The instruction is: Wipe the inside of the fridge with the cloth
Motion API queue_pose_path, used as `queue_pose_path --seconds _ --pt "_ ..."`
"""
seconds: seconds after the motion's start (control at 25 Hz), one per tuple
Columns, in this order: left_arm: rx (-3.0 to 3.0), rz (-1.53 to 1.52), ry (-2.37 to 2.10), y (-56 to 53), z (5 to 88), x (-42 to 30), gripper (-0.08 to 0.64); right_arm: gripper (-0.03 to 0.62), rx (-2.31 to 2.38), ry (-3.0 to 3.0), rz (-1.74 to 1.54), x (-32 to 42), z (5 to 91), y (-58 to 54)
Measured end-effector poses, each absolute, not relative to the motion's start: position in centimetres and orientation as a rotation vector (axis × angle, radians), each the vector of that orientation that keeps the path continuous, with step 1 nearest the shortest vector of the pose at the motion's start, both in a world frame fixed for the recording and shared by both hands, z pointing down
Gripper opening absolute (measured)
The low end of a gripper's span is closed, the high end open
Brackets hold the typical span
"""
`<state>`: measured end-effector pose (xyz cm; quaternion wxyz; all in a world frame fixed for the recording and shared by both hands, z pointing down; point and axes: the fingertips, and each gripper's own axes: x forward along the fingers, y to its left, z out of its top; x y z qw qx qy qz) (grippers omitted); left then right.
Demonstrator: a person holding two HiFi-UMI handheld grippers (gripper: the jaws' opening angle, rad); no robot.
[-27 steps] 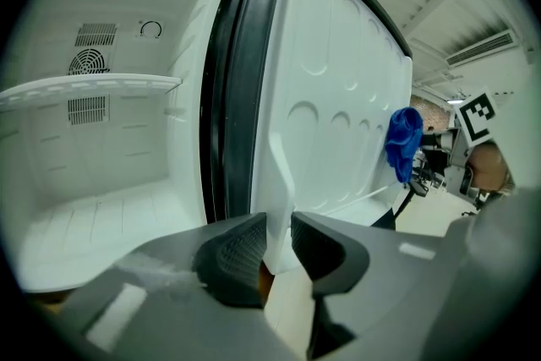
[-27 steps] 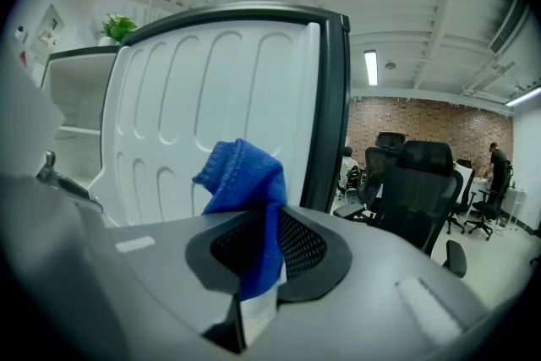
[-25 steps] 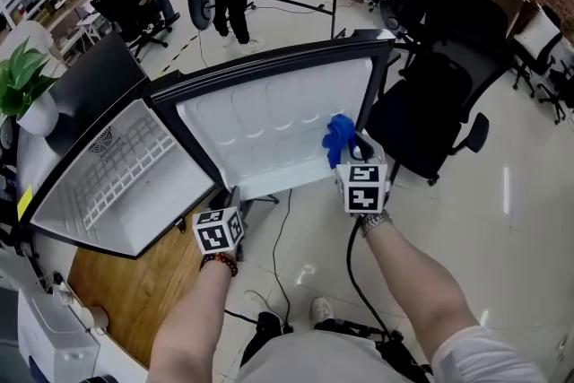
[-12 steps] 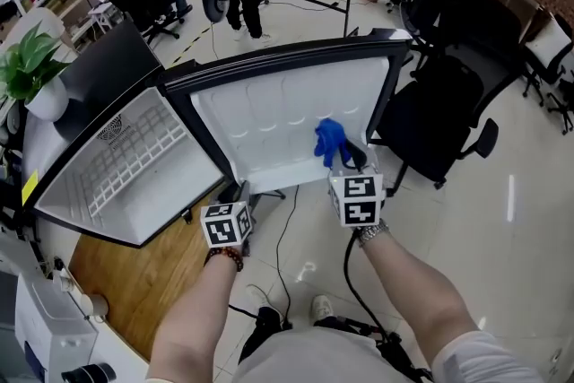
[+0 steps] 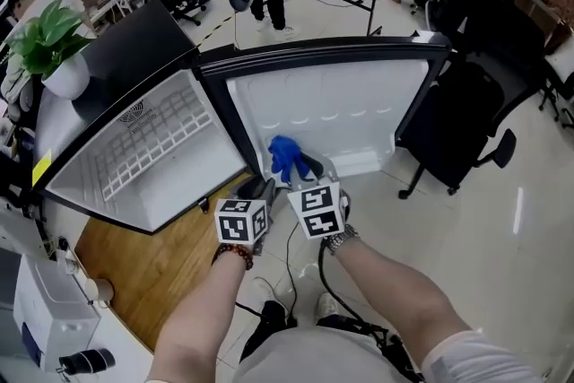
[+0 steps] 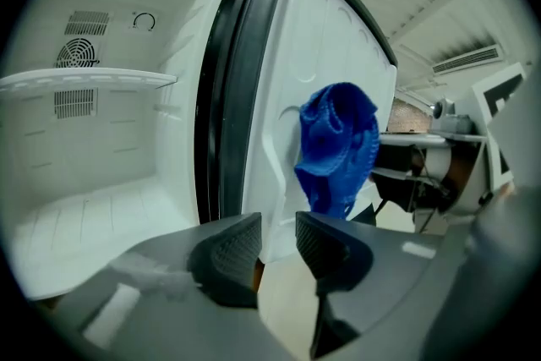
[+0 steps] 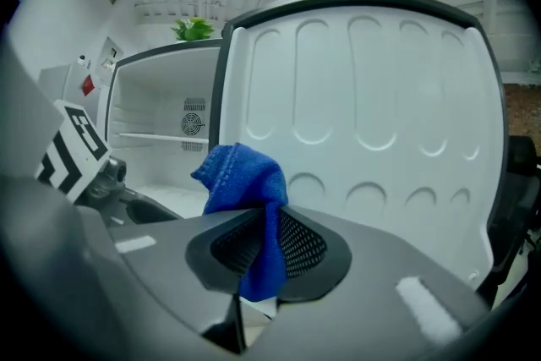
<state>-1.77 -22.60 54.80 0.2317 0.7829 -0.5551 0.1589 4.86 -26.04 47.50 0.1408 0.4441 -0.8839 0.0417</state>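
Note:
The fridge stands open, its white compartment (image 5: 143, 148) on the left and the inner door liner (image 5: 341, 117) on the right. My right gripper (image 5: 301, 168) is shut on a blue cloth (image 5: 284, 155), which bunches up against the lower door liner near the hinge side. In the right gripper view the cloth (image 7: 243, 182) hangs pinched between the jaws of the right gripper (image 7: 266, 243). My left gripper (image 5: 263, 189) sits just left of it; its jaws have just been opening. In the left gripper view the left gripper (image 6: 277, 243) has nothing between its jaws, and the cloth (image 6: 338, 144) lies ahead.
A black office chair (image 5: 466, 117) stands right of the door. A potted plant (image 5: 49, 49) sits on the fridge top at the left. Cables (image 5: 300, 260) trail on the floor below my arms. People sit and stand far behind.
My right gripper has carried the cloth leftward along the bottom of the door liner, from its right edge to the hinge side, ending beside the left gripper.

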Motion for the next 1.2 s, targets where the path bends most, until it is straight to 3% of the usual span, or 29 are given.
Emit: queue_pose_path --seconds 0.52,1.2 --pt "2.168 0.414 -1.480 -21.5 55.1 -4.2 0.137 0.046 1.228 -2.527 0.168 0.4 50.9 -26.8" --pt "2.166 0.417 -1.495 -21.3 55.6 -3.7 0.135 0.046 1.409 -2.392 0.173 9.0 52.2 -28.9"
